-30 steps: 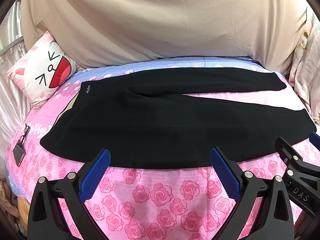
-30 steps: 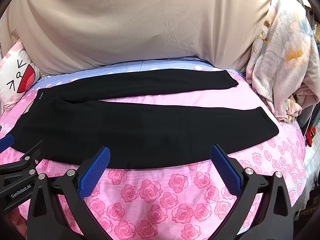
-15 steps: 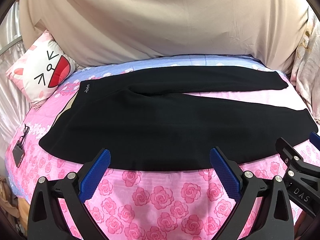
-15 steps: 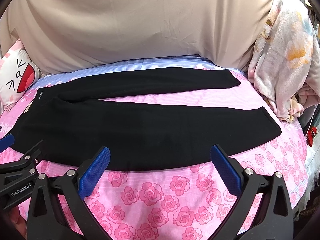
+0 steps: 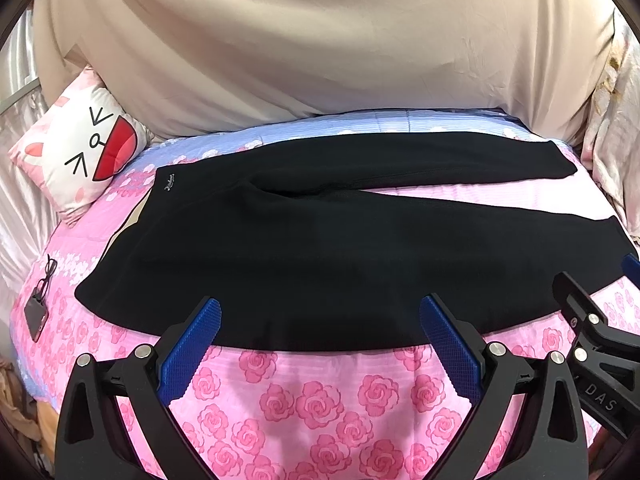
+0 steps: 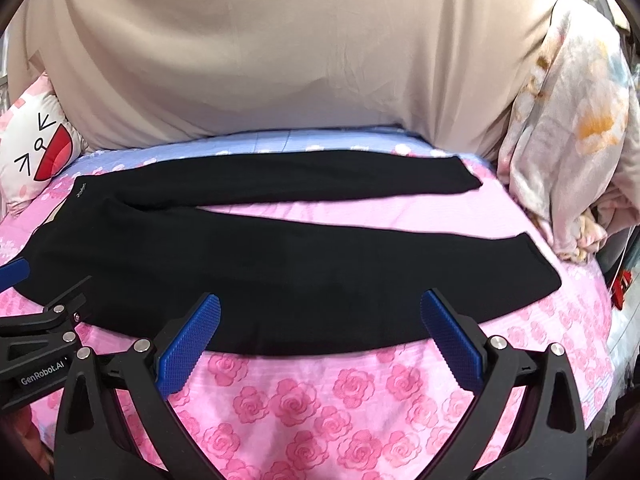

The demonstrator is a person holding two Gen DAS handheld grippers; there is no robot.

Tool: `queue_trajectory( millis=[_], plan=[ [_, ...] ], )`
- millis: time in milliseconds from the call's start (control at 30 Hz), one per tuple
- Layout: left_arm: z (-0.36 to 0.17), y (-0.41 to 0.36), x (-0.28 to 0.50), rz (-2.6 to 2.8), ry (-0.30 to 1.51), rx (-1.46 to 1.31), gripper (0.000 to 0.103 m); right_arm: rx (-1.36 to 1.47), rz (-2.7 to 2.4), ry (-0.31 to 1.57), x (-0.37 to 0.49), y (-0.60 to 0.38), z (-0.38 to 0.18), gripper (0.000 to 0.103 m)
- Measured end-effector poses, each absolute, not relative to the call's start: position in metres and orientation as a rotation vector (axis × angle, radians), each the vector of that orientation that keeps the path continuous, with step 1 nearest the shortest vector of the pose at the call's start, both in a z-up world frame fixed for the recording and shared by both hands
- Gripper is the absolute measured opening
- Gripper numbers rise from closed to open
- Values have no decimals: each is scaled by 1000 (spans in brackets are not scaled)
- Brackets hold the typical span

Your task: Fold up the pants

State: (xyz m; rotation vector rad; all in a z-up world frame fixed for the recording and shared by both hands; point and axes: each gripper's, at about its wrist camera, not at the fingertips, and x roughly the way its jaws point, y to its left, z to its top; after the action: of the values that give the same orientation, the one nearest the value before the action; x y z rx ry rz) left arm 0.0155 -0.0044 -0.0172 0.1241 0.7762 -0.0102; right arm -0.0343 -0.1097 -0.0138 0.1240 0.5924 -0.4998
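On the bed (image 5: 312,392), black pants (image 5: 320,248) lie flat, legs spread. Left gripper (image 5: 320,320) and right gripper (image 6: 320,316) hover nearby, jaws wide, empty.

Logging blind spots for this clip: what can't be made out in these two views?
- Small label on the pants waistband: too small to read, both views.
- Dark device with a cord on the bedspread: left view only, too small to identify.
- Red object: right view, cut off by the edge.
- Left gripper, right gripper: handles and hands out of frame.
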Motion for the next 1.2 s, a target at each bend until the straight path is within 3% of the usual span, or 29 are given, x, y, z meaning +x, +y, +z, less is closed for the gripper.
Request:
queue_trajectory(
  millis=[300,500,633,800,867,1200],
  plan=[
    [-20,-5,22,-40,752,112,98,253,-473,662,-26,-139,-24,98],
    [-19,-3,44,-23,736,152,98,169,-457,564,-22,-163,-10,98],
    [-10,15,83,49,683,187,98,30,-459,553,16,-252,1,98],
    [-6,57,157,3,715,113,98,288,-456,582,78,-433,1,98],
    [-5,84,191,59,706,93,98,258,-513,645,109,-484,-3,98],
    [-32,227,321,326,864,66,98,185,-520,849,200,-564,-58,98]
  ],
)
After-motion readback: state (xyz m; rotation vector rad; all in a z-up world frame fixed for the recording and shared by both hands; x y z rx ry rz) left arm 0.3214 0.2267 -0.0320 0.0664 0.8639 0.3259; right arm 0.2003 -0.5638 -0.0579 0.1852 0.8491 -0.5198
